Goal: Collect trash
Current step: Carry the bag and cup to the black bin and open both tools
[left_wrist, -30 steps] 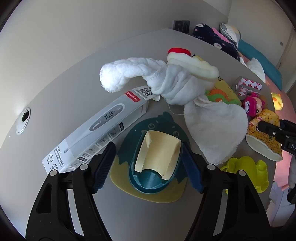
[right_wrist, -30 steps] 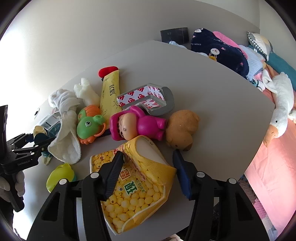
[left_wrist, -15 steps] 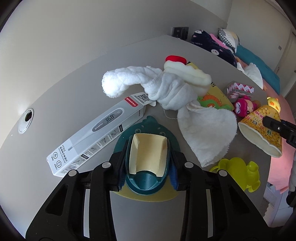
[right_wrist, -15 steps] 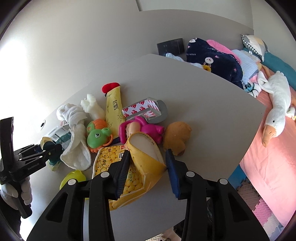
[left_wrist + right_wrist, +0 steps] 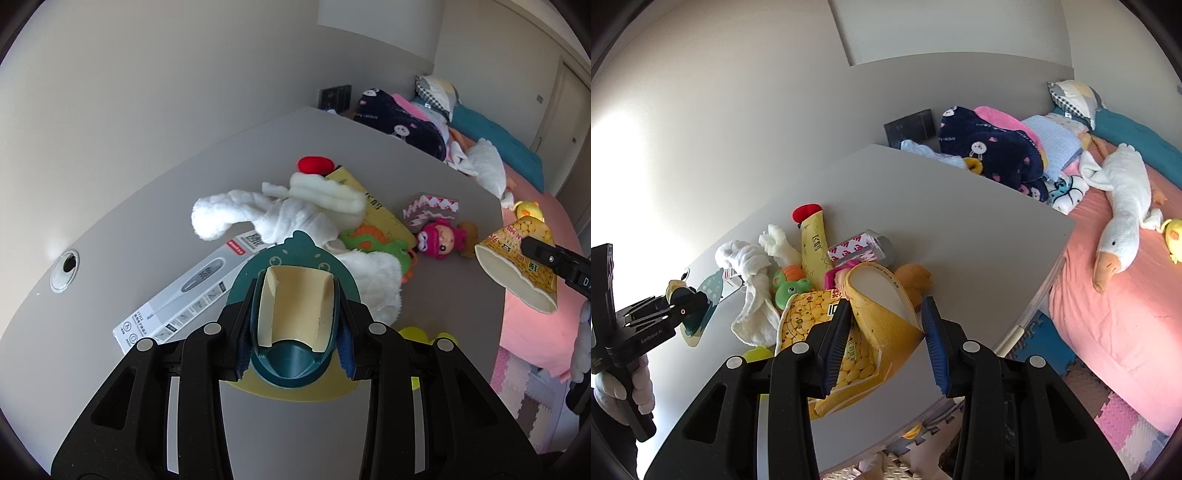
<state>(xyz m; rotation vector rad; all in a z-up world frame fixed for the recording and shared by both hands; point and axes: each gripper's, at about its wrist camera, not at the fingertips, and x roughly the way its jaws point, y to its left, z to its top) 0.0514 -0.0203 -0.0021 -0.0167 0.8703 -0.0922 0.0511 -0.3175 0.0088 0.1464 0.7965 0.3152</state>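
Note:
My left gripper [image 5: 293, 332] is shut on a teal and cream dinosaur-shaped holder [image 5: 295, 314] and holds it above the grey table [image 5: 147, 221]. My right gripper [image 5: 882, 339] is shut on a yellow corn snack bag [image 5: 871, 332], lifted off the table; the bag also shows in the left wrist view [image 5: 517, 266]. On the table lie a thermometer box [image 5: 192, 288], a red and white patterned wrapper [image 5: 428, 208] and a yellow pouch with a red cap [image 5: 812, 236].
A knotted white cloth [image 5: 273, 218], a green frog toy [image 5: 790, 286], a pink doll [image 5: 441, 238], a brown plush [image 5: 916, 277] and a yellow-green toy [image 5: 417, 334] crowd the table. A bed [image 5: 1126, 295] with a plush goose lies to the right. A cable hole [image 5: 65, 265] is at the left.
Both grippers closed on their objects, then lifted them off the table. The dinosaur holder and the snack bag now hang above the clutter.

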